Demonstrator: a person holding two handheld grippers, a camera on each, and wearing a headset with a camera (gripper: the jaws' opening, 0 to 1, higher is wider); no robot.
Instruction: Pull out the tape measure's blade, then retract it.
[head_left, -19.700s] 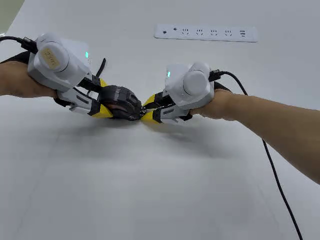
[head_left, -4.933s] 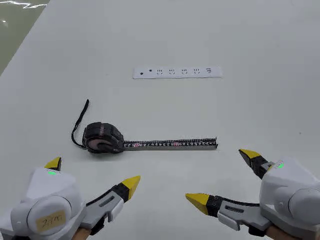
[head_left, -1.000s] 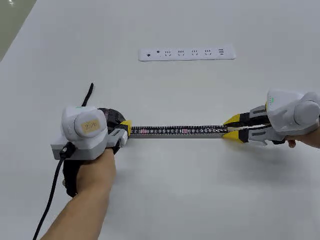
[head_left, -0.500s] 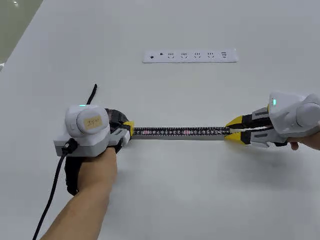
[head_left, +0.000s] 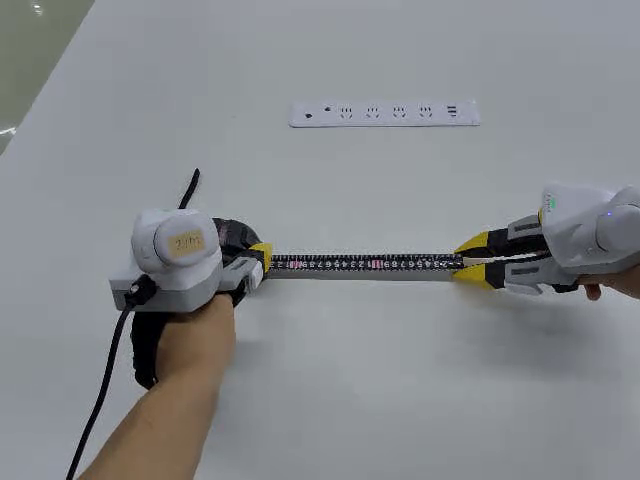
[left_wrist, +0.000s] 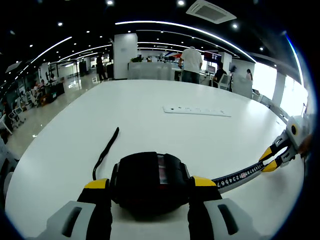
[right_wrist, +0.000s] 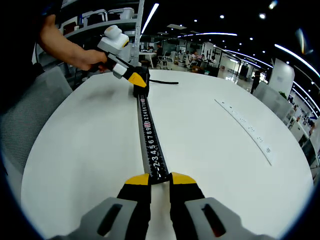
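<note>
Nearest in the head view, the person's left forearm (head_left: 175, 390) reaches in from the bottom edge, with a black cable (head_left: 100, 390) trailing beside it over the white table (head_left: 350, 400). That hand holds the left gripper (head_left: 240, 268), whose yellow-tipped jaws are clamped on the two sides of the tape measure (left_wrist: 150, 177). The black case rests on the table at the left of the work area. In the left gripper view it sits squarely between the jaws, touching both.

From the case the blade (head_left: 365, 264) runs out to the right, lying flat on the tabletop with its numbered face up. At its far end the right gripper (head_left: 468, 262) has its jaws pinched together on the blade's tip. In the right gripper view the two yellow tips meet the end of the blade from either side, and the blade stretches straight away to the case.

Behind the case a black strap (head_left: 190, 186) lies loose on the table, pointing away from the person. Farther back, well apart from the tape, a white power strip (head_left: 385, 112) lies flat, roughly parallel to the blade.
</note>
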